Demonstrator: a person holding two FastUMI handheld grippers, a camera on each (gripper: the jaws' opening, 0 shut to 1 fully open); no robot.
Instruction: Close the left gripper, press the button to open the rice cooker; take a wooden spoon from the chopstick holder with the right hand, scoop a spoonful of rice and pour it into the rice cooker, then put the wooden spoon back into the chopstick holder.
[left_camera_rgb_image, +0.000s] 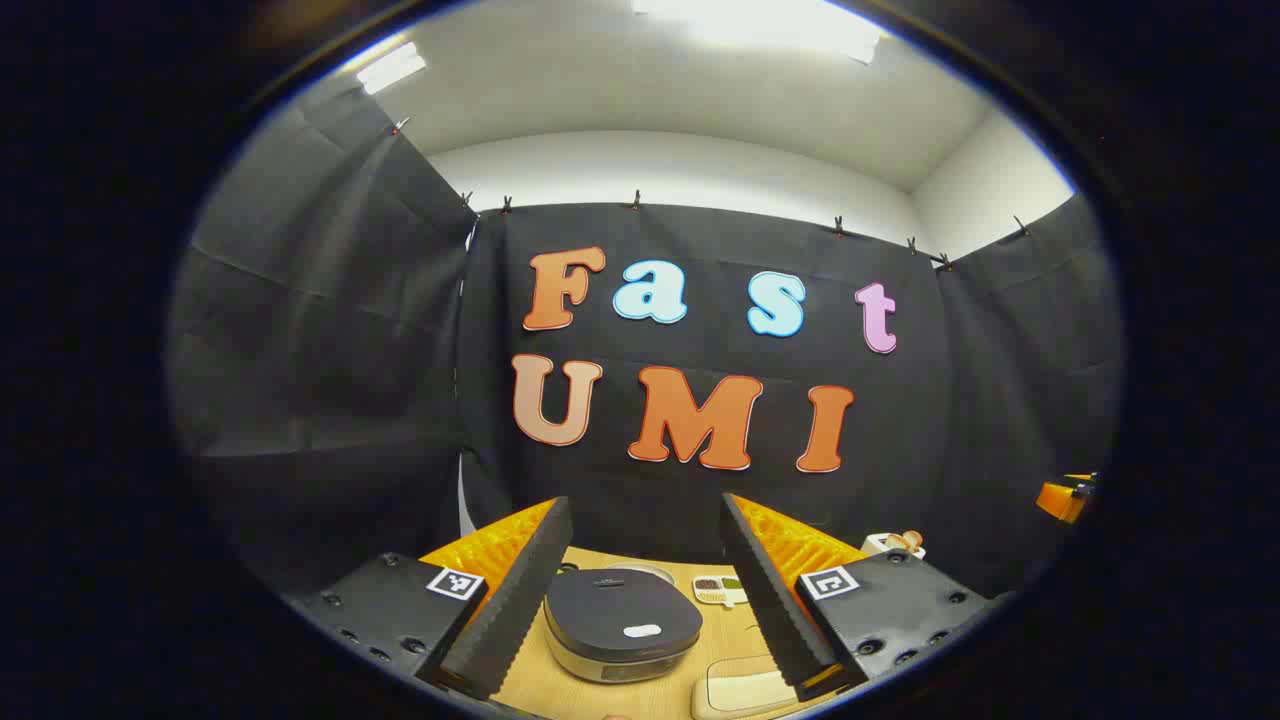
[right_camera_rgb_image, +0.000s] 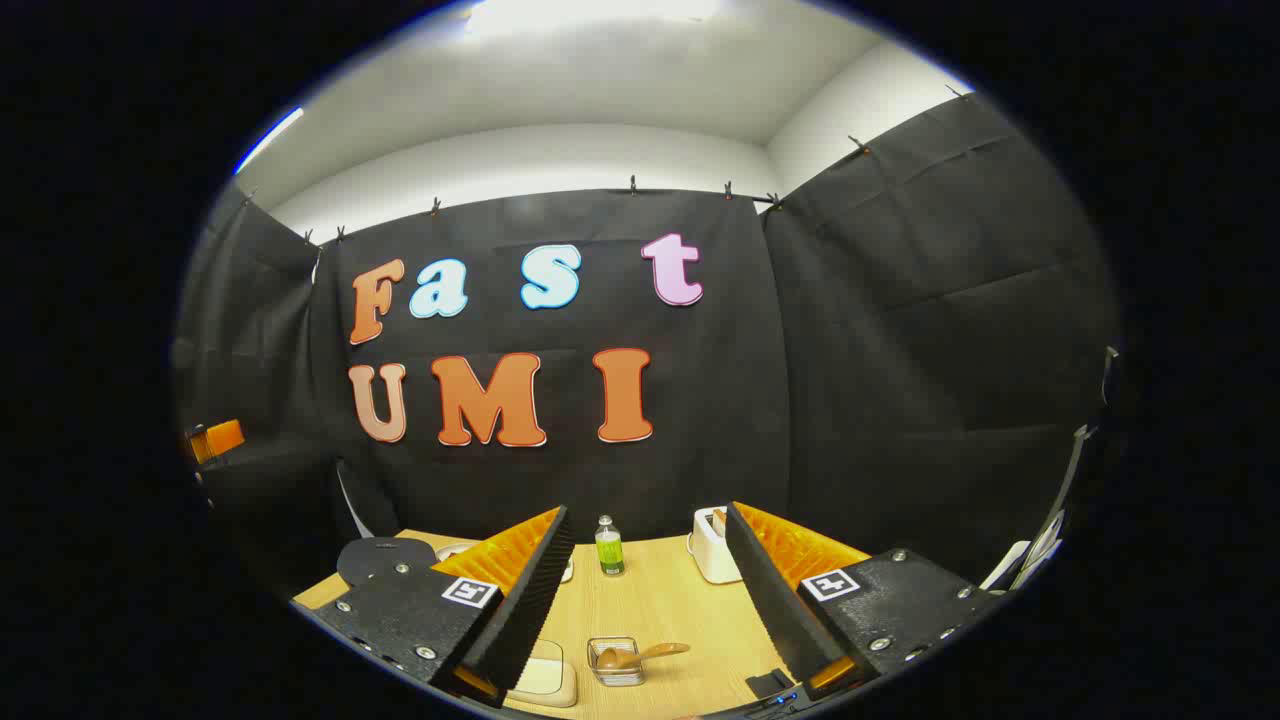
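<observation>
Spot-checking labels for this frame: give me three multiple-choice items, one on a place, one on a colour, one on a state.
1. Where does the brown wooden spoon lie?
A. in the small clear square holder, handle leaning over its rim
B. on the lid of the rice cooker
C. between the right gripper's fingers

2. What colour is the liquid in the small clear bottle at the back of the light wooden table?
A. red
B. green
C. blue

3. How does the dark grey rounded rice cooker stand?
A. lid up
B. lid down
C. tipped on its side

Key: 1 A, the right gripper view has the spoon's bowl inside the holder. 2 B, the bottle shows green there. 3 B, in the left gripper view the flat lid lies shut, with the open left gripper above it; the right gripper is open too.
</observation>
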